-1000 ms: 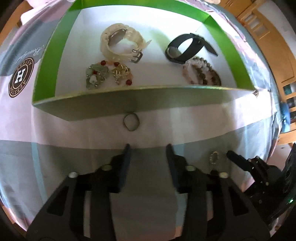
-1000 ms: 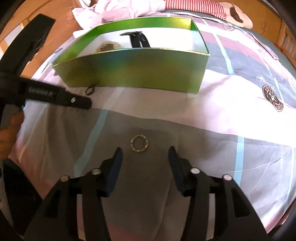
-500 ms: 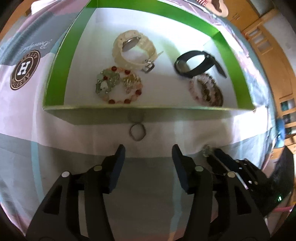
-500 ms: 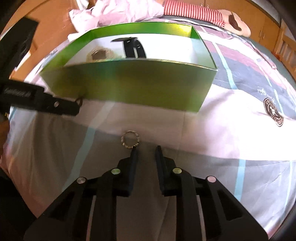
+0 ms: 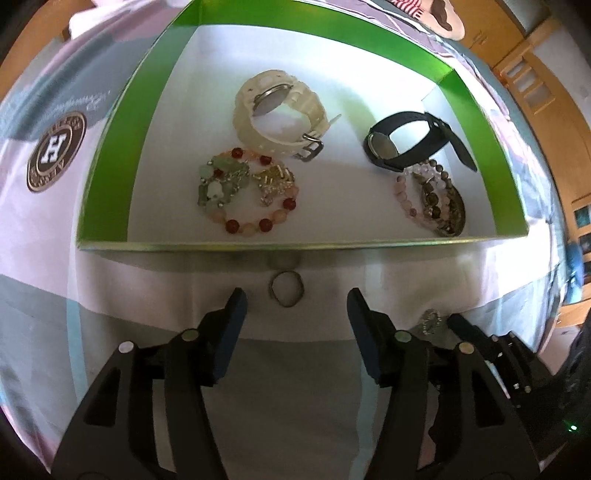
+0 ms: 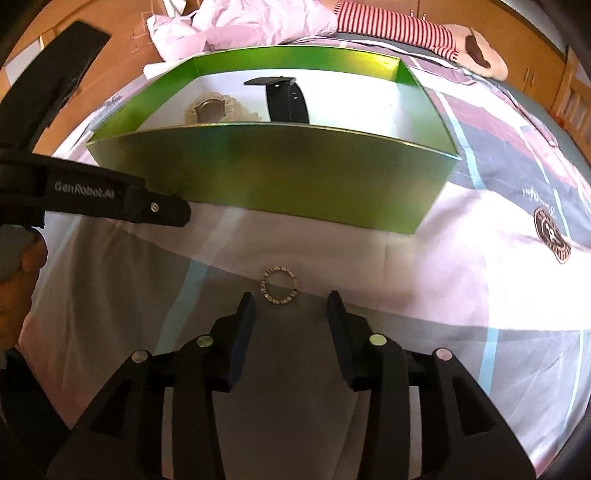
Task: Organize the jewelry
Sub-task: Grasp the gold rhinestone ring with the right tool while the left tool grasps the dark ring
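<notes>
A green box point(image 5: 107, 177) with a white floor holds a cream watch point(image 5: 280, 114), a black watch point(image 5: 410, 144), a red-bead bracelet with charms point(image 5: 247, 192) and a pink and brown bead bracelet point(image 5: 432, 199). A plain metal ring point(image 5: 286, 288) lies on the bedsheet just before the box's near wall, between the tips of my open left gripper point(image 5: 293, 306). A beaded ring point(image 6: 279, 284) lies on the sheet just ahead of my open right gripper point(image 6: 291, 306). It also shows in the left wrist view point(image 5: 428, 320). The box point(image 6: 280, 173) stands beyond it.
The bed is covered by a pink, grey and blue sheet with round logos point(image 5: 55, 151). The left gripper's finger point(image 6: 155, 206) reaches in from the left in the right wrist view. Crumpled cloth point(image 6: 236, 26) and a striped plush point(image 6: 399, 29) lie behind the box.
The left gripper has moved closer to the plain ring and opened wider. The right gripper narrowed half a second ago and is open again behind the beaded ring.
</notes>
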A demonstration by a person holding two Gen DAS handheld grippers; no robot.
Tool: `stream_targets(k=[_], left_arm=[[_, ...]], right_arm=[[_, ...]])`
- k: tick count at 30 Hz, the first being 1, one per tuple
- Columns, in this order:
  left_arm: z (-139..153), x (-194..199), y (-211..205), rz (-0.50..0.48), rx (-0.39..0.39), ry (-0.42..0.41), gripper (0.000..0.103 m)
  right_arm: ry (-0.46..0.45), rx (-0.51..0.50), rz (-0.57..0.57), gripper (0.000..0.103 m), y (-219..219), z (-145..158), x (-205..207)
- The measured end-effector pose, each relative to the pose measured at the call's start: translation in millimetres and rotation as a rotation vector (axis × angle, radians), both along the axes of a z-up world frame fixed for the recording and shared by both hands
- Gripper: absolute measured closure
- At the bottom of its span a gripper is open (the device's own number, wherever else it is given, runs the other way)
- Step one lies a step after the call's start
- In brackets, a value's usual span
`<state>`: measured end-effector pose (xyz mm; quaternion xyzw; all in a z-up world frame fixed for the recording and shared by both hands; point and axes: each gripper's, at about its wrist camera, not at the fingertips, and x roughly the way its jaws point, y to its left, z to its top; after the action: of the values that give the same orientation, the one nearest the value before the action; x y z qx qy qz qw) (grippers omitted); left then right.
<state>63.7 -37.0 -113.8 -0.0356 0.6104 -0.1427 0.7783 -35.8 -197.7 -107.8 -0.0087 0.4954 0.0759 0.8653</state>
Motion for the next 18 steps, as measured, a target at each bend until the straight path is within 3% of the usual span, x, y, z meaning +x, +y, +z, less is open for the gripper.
stream_targets(k=[5, 18], left_arm=[[-1.7, -3.4, -15.4, -0.042, 0.077, -0.037, 0.042], [-5.4, -13.1, -43.7, -0.083, 0.155, -0.084, 0.038]], right_arm=[[-0.010, -0.005, -0.007, 0.057, 3.7, -4.6, 9.1], [-0.036, -0.032, -0.004, 0.056, 17.0, -9.9, 15.5]])
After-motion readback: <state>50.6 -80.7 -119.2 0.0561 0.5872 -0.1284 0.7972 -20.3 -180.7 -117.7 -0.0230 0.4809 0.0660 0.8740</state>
